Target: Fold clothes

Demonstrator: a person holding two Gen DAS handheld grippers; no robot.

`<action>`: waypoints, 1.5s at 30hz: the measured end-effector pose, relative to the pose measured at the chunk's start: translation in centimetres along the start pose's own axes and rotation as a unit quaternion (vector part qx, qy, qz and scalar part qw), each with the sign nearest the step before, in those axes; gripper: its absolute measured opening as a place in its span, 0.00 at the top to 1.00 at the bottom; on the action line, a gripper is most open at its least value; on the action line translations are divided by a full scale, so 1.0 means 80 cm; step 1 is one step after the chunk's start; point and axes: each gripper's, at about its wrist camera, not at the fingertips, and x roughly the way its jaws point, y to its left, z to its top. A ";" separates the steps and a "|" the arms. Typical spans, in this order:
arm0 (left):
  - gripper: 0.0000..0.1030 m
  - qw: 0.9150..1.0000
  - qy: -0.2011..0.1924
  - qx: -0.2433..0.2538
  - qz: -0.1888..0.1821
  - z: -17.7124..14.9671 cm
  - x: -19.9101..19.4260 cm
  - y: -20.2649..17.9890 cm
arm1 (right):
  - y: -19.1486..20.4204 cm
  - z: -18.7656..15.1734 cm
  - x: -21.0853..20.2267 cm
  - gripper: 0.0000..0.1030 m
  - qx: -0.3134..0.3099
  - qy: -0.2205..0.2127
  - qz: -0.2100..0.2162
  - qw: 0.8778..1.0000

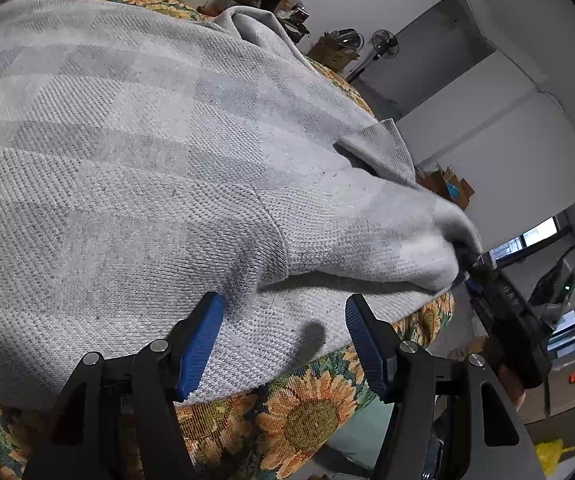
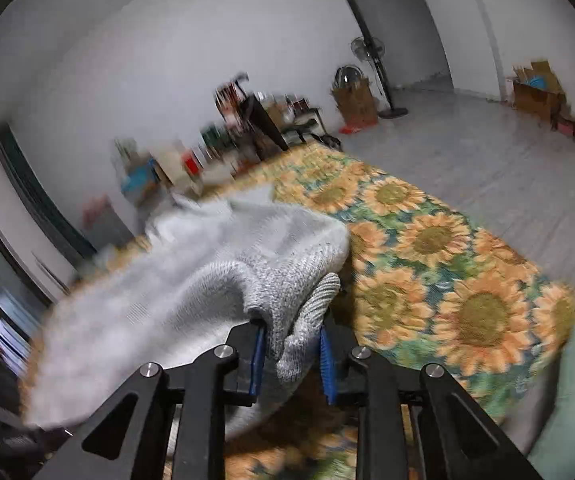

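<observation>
A: Where is the garment at this moment?

B: A grey knitted sweater [image 1: 135,152] lies spread over a sunflower-patterned cloth [image 1: 287,412] that covers the worktop. Most of the sweater lies flat. One sleeve [image 1: 387,248] on its right side is lifted and drawn across.

A: What do the two grippers do?

B: The left gripper [image 1: 283,316] hangs just above the sweater's near edge. Its blue-padded jaws stand wide, with nothing between them. The right gripper [image 2: 291,344] has its jaws narrow, closed on a bunched fold of the sleeve [image 2: 299,304]. In the left wrist view the same gripper shows at the right edge, its tip buried in the sleeve's end.

A: How far along is the folding?

B: It looks early. The body appears still spread out, and only this sleeve is raised, not yet laid down across the body. Judging from that, the sleeve has still to be placed, the far side near the neckline [image 1: 379,148] brought in, and the body folded over.
</observation>
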 end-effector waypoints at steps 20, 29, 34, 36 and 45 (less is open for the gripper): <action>0.38 1.000 -0.003 0.030 -0.001 0.001 0.010 -0.005 | 0.100 0.029 0.008 0.31 -0.131 -0.012 -0.098 0.986; 0.36 1.000 0.007 0.010 -0.008 0.006 0.015 -0.001 | 0.178 0.044 0.139 0.33 -0.253 0.118 -0.112 0.954; 0.36 0.999 0.020 -0.013 -0.030 0.013 0.014 0.009 | 0.168 0.051 0.162 0.95 -0.214 0.104 -0.128 0.963; 0.36 0.999 0.025 -0.025 -0.041 0.015 0.013 0.014 | 0.159 0.068 0.149 0.95 -0.166 0.081 -0.107 0.977; 0.36 0.991 0.052 -0.056 -0.111 0.029 0.009 0.023 | 0.235 0.179 0.005 0.95 -0.163 -0.085 0.012 0.983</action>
